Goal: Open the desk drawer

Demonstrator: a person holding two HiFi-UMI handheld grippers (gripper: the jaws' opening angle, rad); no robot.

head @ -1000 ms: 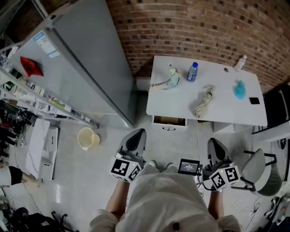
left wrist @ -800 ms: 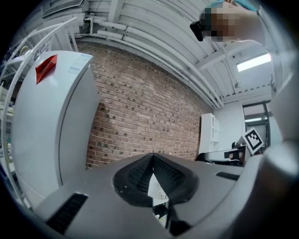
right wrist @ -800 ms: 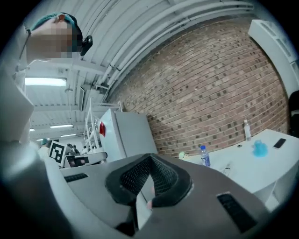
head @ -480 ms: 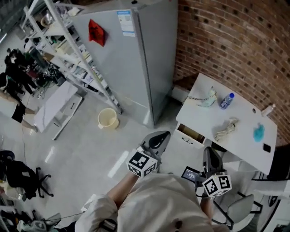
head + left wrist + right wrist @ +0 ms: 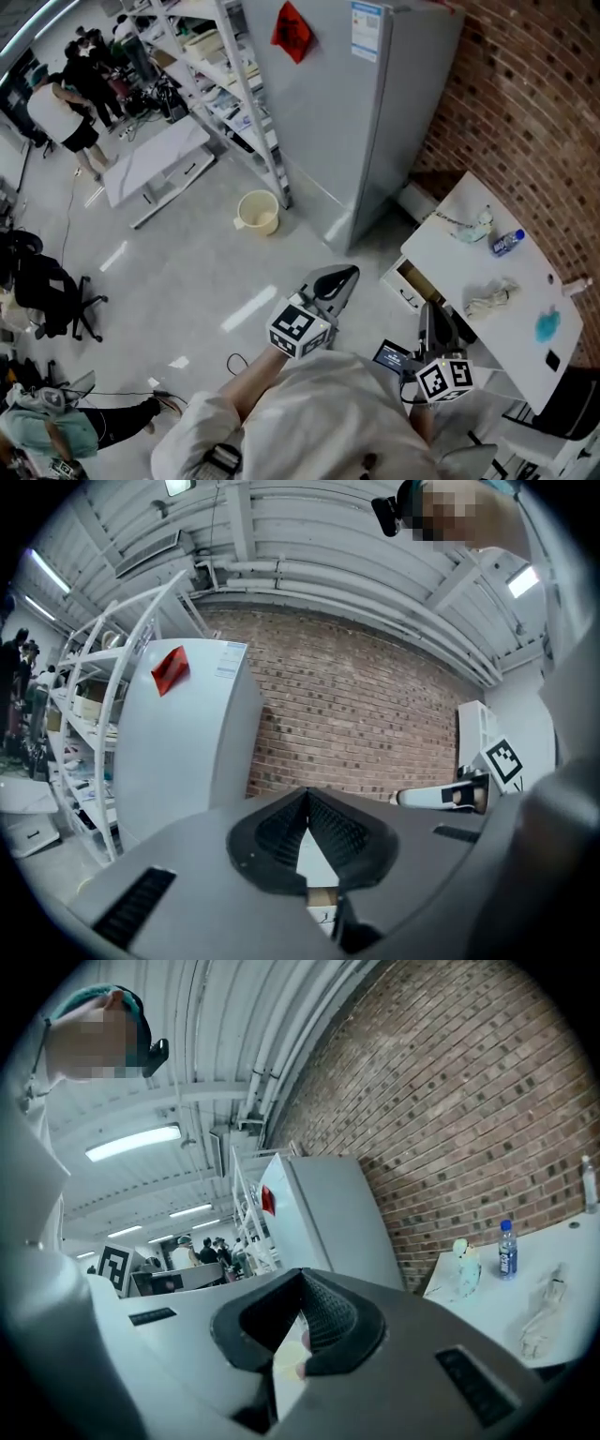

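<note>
desk drawer (image 5: 410,282) ajar, cream bucket (image 5: 257,213) on floor (image 5: 183,274)

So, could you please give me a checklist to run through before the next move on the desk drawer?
1. Desk drawer in the head view: ok, it looks partly open.
2. Left gripper empty: ok, fingers together.
3. Right gripper empty: ok, fingers together.
4. Fingers apart for a grasp: not ok.
5. Either gripper at the drawer: not ok, both are apart from it.
</note>
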